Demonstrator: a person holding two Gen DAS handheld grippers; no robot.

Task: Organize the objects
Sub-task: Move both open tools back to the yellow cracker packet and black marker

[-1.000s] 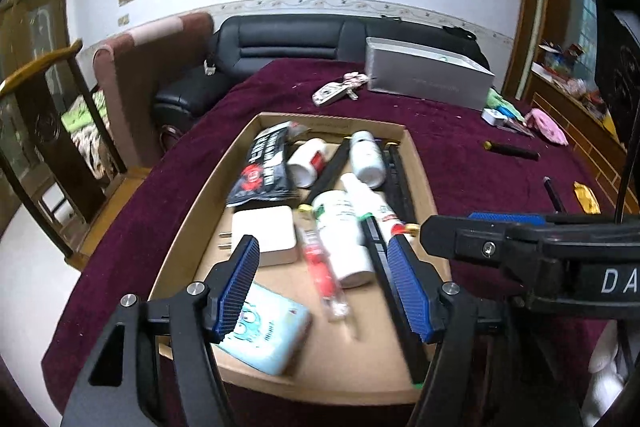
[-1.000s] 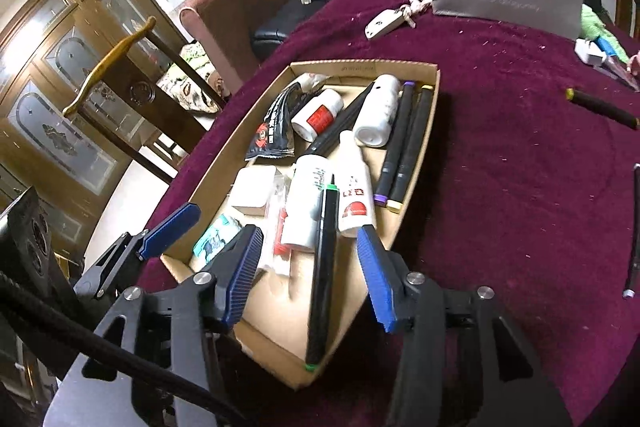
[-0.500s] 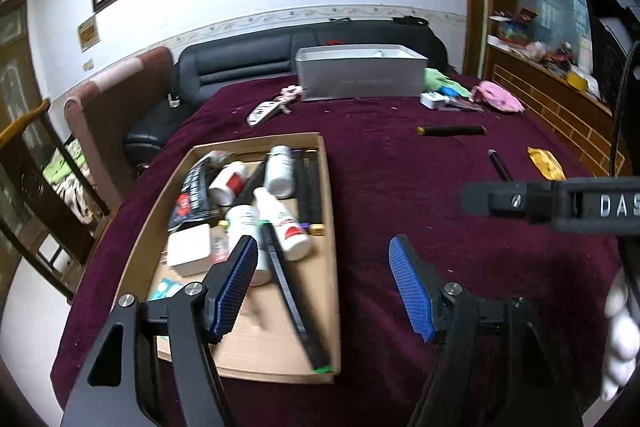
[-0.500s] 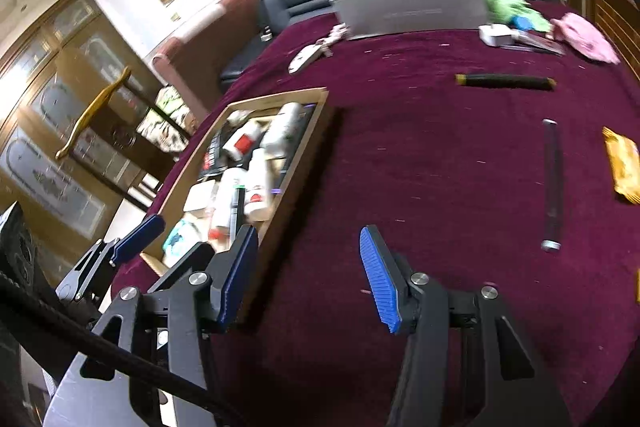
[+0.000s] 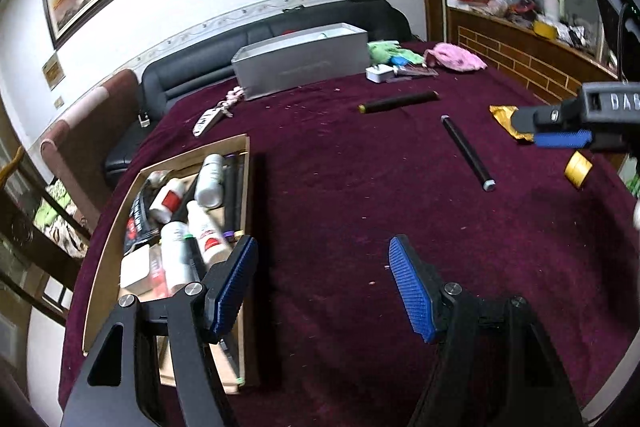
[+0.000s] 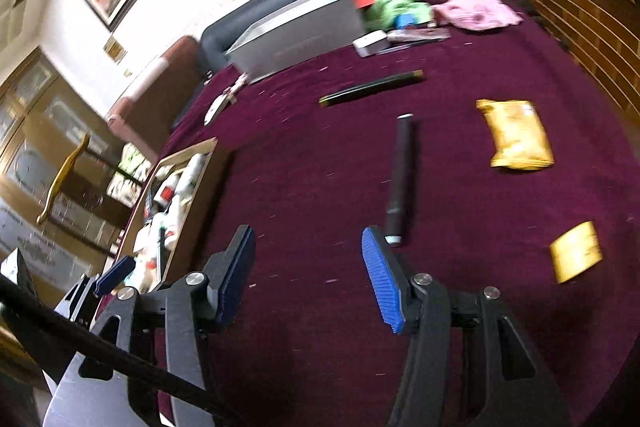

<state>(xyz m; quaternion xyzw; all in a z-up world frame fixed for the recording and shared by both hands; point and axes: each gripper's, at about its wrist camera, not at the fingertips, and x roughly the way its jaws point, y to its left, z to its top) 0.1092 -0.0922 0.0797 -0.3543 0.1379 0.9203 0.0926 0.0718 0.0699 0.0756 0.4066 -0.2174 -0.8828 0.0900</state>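
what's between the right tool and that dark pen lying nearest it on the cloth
Nothing visible: only bare maroon tablecloth lies between the empty, opening right tool and the dark silver-tipped pen.

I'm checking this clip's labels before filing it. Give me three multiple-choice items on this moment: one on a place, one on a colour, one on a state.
1. Where do the white bottles lie?
A. in the cardboard tray
B. in the grey box
C. on the sofa

2. What colour is the tablecloth?
A. green
B. dark red
C. white

3. What is between the right gripper's pads?
A. the black pen
B. a yellow packet
C. nothing

Answers:
1 A: the bottles sit among the markers inside the tray.
2 B: maroon cloth covers the whole table.
3 C: the jaws are opening over bare cloth; the black pen lies just beyond them.
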